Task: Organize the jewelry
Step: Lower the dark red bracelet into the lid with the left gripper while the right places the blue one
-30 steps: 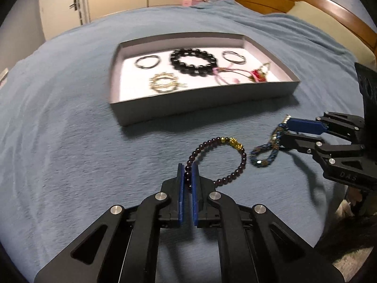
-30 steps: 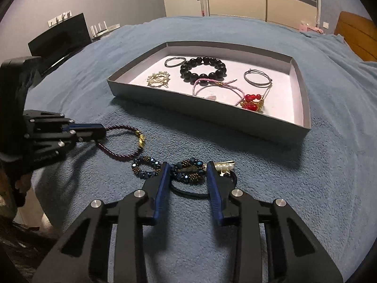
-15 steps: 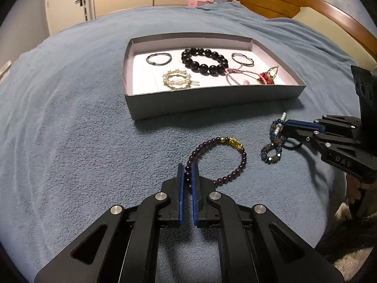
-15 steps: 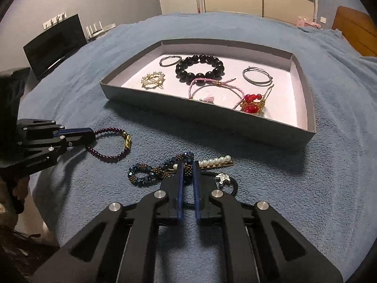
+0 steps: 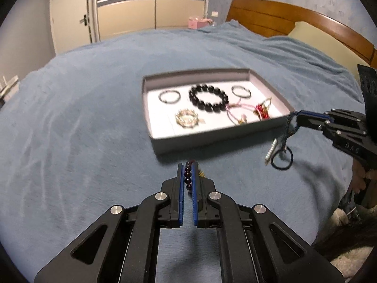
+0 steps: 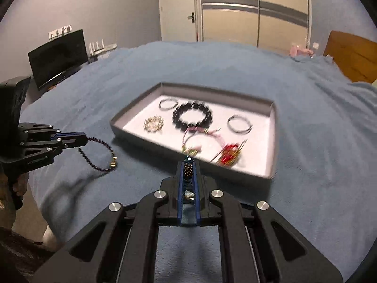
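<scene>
Both claws have something pinched right now. Left gripper [image 5: 187,172] has its blue-padded jaws nearly together on a dark purple beaded bracelet [image 6: 99,152]. From the other camera you can see the loop dangling below the fingertips, clear of the blue fleece blanket [image 5: 70,129], with a little gold charm section at the low end. In its own view only a short run of round glossy beads shows between the pads.

Right gripper [image 6: 188,169] is clamped down on a dark blue and bronze beaded piece [image 6: 188,168]. Its jaws have just been closing and now the tiny beads sit squeezed between the pads. In the left camera's view the rest of it hangs off the tips: a braided dark strand, a short bar of pale pearls and a thin black elastic loop [image 5: 281,158] at the bottom, all in the air just past the tray's near corner.

Grey shallow cardboard tray [image 5: 212,136] sits on the blanket ahead of both grippers. Inside it: two thin silver bangles, a chunky black bead bracelet [image 5: 208,99], a gold spiky ring-shaped piece [image 5: 186,119], a pink cord bracelet and a red and gold tassel thing. Bit of motion blur on all of it.
</scene>
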